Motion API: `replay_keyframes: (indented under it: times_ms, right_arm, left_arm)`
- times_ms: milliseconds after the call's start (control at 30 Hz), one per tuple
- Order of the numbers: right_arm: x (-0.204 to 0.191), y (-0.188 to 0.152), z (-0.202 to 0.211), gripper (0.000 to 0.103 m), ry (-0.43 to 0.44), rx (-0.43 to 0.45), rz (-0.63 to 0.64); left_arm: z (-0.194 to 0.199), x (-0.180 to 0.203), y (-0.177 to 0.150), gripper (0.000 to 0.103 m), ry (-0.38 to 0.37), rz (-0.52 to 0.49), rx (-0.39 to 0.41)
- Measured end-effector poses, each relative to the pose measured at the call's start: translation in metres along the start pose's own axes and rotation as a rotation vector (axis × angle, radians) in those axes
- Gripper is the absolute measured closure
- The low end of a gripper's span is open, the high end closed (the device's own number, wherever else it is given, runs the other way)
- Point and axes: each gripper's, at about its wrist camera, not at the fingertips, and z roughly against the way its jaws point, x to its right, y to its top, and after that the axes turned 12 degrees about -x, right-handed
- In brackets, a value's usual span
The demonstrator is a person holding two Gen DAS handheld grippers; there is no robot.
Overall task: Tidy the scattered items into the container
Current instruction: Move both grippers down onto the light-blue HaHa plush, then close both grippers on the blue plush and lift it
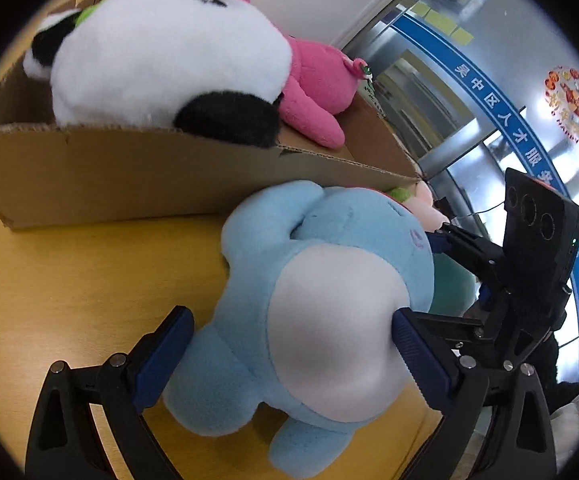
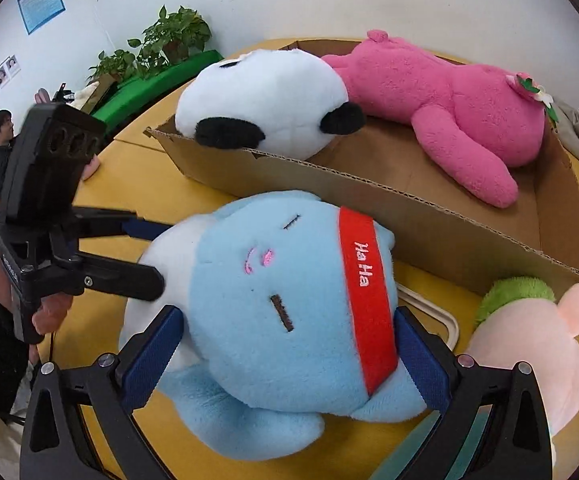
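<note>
Yellow wooden surface point(image 2: 137, 184) fills the lower half of both views.

Open brown corrugated cardboard box point(image 1: 129, 176) sits on it, upper left of the left wrist view, upper right of the right wrist view. Near wall faces the cameras.

Inside the box: a white plush panda with black ears point(image 2: 265, 100) at the left end, a pink plush animal with a small flower on its head point(image 2: 449, 100) lying lengthwise beside it, the two touching.

Light blue plush toy with a white belly and a red "Ha Ha" headband point(image 2: 281, 312) is outside the box, just in front of the near wall, centre of both views. Cannot tell whether it rests on the surface or is raised.

Left gripper point(image 1: 291, 346): blue-padded fingers set apart around the toy's white belly; the right pad presses into the plush, the left pad sits just beside the toy's flank, contact unclear.

Right gripper point(image 2: 289, 360): fingers clamped on the toy's head, one pad at the white cheek side, the other against the red headband.

Pale pink plush with a green tuft point(image 2: 529, 344) lies lower right in the right wrist view, beside the box corner.

Beige looped strap point(image 2: 437, 312) lies on the surface between the blue toy and the pink one.
</note>
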Motion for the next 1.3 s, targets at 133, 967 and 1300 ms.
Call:
replay_keyframes:
  times_ms: [133,967,1300]
  right_arm:
    - [0.011,0.002,-0.01,0.0,0.03,-0.022,-0.016]
    - [-0.014,0.008,0.084,0.016,0.086,0.269,0.03]
    - [-0.019,0.05,0.187,0.016,-0.061,0.533,0.073]
  left_arm:
    - [-0.01,-0.002,-0.001,0.001,-0.011,0.013,-0.01]
    - [0.069,0.08,0.009,0.015,0.082,-0.113,0.173]
    - [0.14,0.151,0.078,0.015,0.153,-0.34,0.343]
